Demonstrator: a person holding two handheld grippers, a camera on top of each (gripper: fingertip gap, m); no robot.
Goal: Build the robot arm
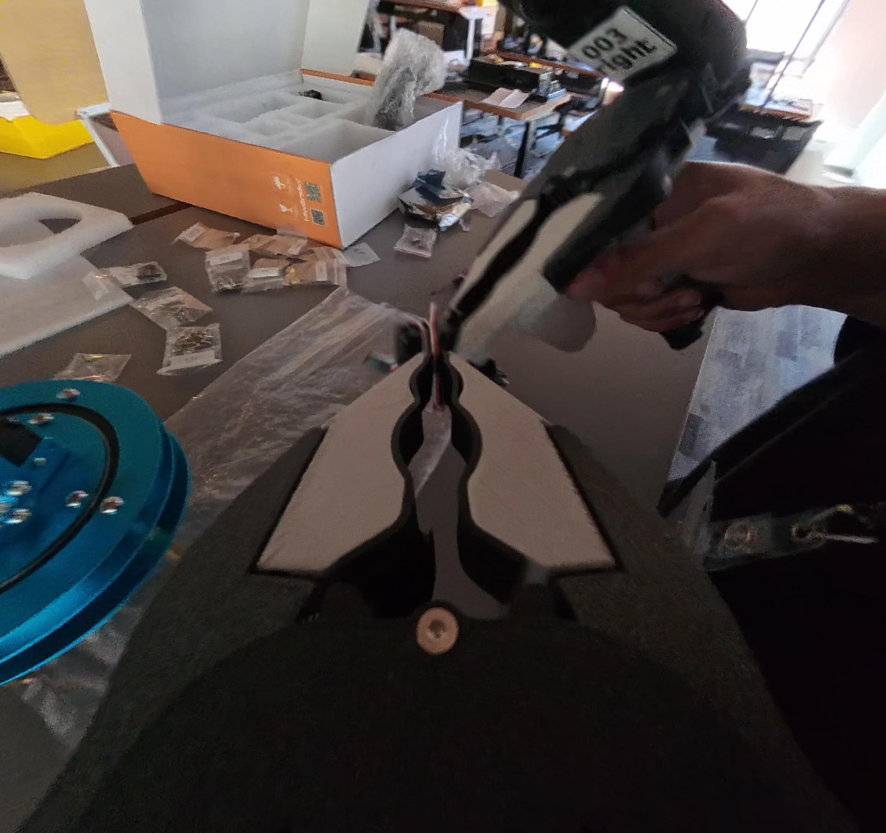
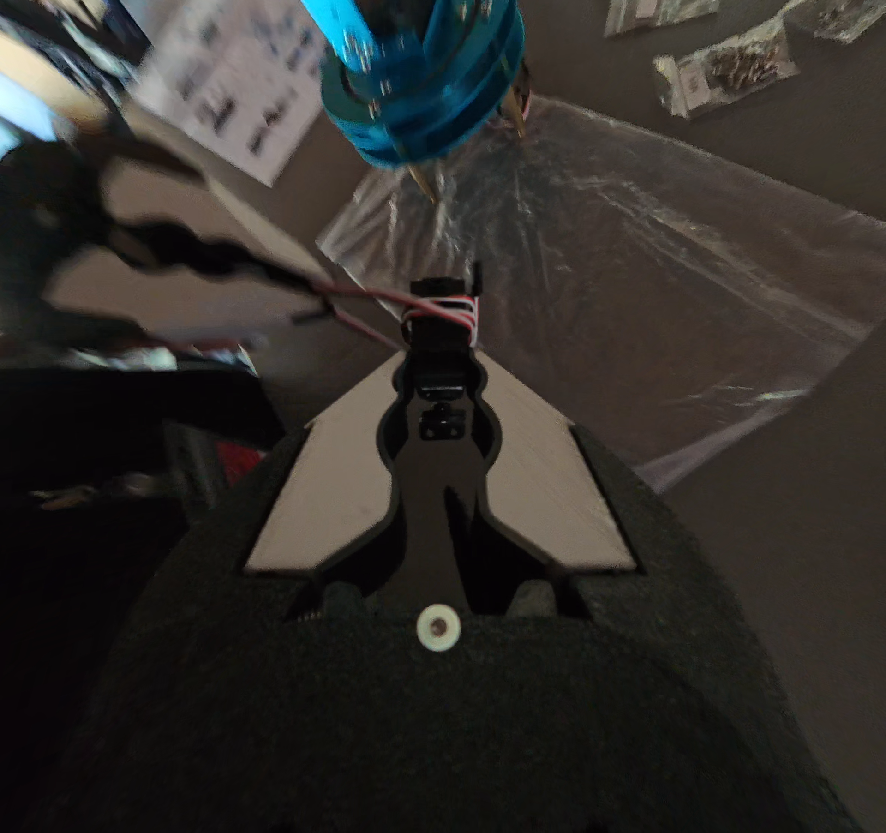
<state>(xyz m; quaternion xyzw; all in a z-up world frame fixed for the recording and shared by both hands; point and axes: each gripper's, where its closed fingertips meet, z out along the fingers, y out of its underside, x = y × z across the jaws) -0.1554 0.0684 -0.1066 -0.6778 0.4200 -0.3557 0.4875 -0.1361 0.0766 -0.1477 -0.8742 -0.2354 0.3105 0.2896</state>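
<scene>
Over the dark grey surface (image 1: 599,393), two hand-held tools meet tip to tip. Left claw (image 1: 437,381) is pressed nearly together, pinching the thin red, white and dark wire lead (image 1: 435,393) that runs up between its tips, and a strip of crinkled clear film seems caught there too. Right claw (image 2: 438,354) is clamped on the small black servo motor (image 2: 441,325), its lead wound round the body in white and red turns; one strand runs off left toward the other tool, blurred in the right wrist view. My read: one side holds the body steady while the other keeps the loose lead taut, so the cable can be handled without the motor twisting. Both are held in the air just above the large clear plastic bag (image 2: 647,282) spread flat below.

Just beside that bag stands the blue anodised metal turntable base (image 1: 72,498), round, studded with silver screws, with brass standoffs beneath it in the right wrist view. Farther back, small clear packets of hardware (image 1: 192,345) lie scattered, and an open orange and white cardboard box (image 1: 230,182) with white foam compartments sits near the surface's far edge. A bare hand (image 1: 728,254) grips the right tool's handle.
</scene>
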